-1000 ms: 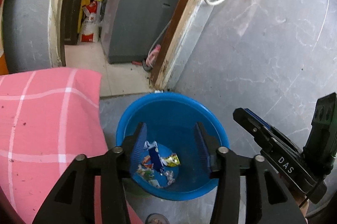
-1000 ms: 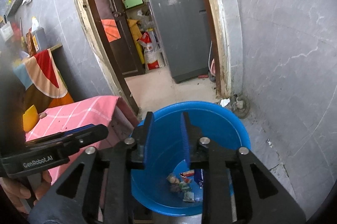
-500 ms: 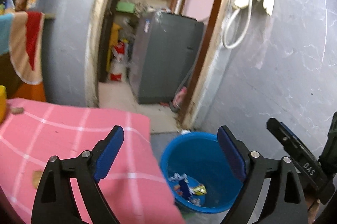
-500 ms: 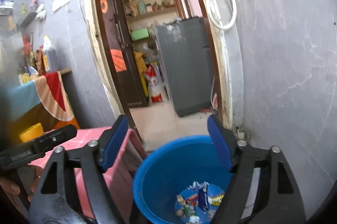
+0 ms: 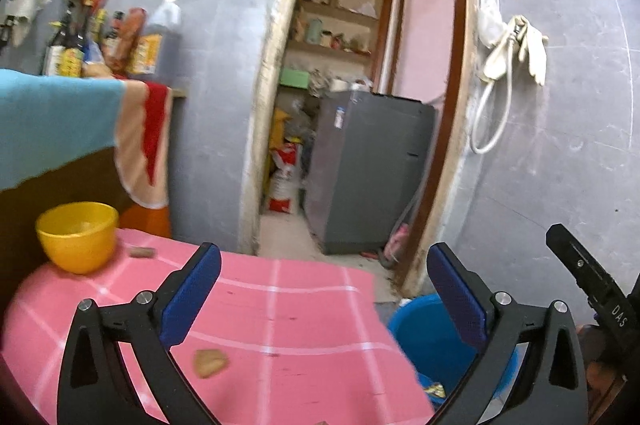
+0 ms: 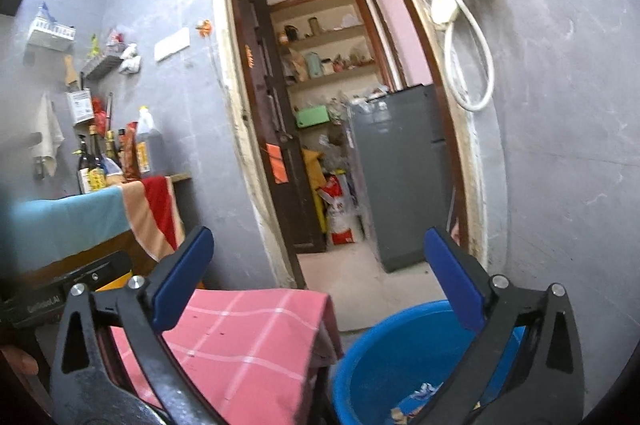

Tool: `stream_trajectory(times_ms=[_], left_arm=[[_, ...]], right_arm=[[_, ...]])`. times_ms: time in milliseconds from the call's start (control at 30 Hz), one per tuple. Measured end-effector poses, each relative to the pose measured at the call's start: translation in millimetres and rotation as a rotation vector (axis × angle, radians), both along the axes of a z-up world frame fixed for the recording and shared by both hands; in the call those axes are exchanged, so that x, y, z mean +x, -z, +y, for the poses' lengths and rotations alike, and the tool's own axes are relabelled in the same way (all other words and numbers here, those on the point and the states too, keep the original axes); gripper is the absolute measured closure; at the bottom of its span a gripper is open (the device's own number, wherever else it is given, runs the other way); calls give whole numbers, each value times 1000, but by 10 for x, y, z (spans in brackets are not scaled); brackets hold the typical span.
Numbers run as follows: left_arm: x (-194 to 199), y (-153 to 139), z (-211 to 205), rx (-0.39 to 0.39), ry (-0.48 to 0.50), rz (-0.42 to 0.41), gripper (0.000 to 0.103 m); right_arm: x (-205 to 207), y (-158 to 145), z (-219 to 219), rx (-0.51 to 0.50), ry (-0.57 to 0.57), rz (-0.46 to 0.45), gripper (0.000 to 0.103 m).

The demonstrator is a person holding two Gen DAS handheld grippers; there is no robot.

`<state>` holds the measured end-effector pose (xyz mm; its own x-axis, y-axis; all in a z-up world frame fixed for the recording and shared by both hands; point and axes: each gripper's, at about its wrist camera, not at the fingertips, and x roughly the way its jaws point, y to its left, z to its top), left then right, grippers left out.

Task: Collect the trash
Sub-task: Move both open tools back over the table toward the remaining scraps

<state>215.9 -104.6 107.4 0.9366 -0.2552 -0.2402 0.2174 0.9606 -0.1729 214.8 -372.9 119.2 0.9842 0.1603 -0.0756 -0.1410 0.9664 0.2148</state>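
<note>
1. Trash (image 6: 416, 399) is seen lying in the blue bucket (image 6: 384, 349) beside the pink-clothed table (image 5: 304, 309).
2. Only the left view shows a brown scrap (image 5: 210, 363) and a yellow bowl (image 5: 78, 235) on it.
3. Left gripper (image 5: 324, 289) and right gripper (image 6: 318, 275) are opening wide, nothing held.

Blue bucket (image 6: 384, 357), yellow bowl (image 5: 78, 235) — pink tablecloth (image 5: 280, 309) (white check lines), grey walls (image 5: 560, 153).

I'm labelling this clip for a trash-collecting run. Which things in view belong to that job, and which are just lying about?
Part of the job:
- blue bucket with wrappers inside
- brown scrap on the pink tablecloth
- small brown piece near the bowl
- left gripper and right gripper, both opening, nothing between the fingers

Just lying about:
- yellow bowl
- bottles
- grey fridge
</note>
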Motion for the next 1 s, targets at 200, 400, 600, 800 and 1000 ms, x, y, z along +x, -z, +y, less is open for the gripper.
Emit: stream_trajectory(times_ms=[200, 400, 600, 800, 1000], left_arm=[[-146, -39, 300, 11, -72, -27, 2], [-265, -18, 608, 25, -139, -49, 2], [-312, 30, 939, 32, -198, -52, 2], [-308, 139, 1201, 45, -241, -30, 2], [-288, 307, 1428, 46, -263, 7, 2]], right_arm=[[-15, -28, 323, -6, -57, -11, 0], [-2, -52, 617, -6, -111, -19, 0], [36, -38, 898, -21, -163, -10, 0], [160, 46, 1261, -63, -221, 42, 0], [304, 195, 1542, -116, -263, 119, 0]])
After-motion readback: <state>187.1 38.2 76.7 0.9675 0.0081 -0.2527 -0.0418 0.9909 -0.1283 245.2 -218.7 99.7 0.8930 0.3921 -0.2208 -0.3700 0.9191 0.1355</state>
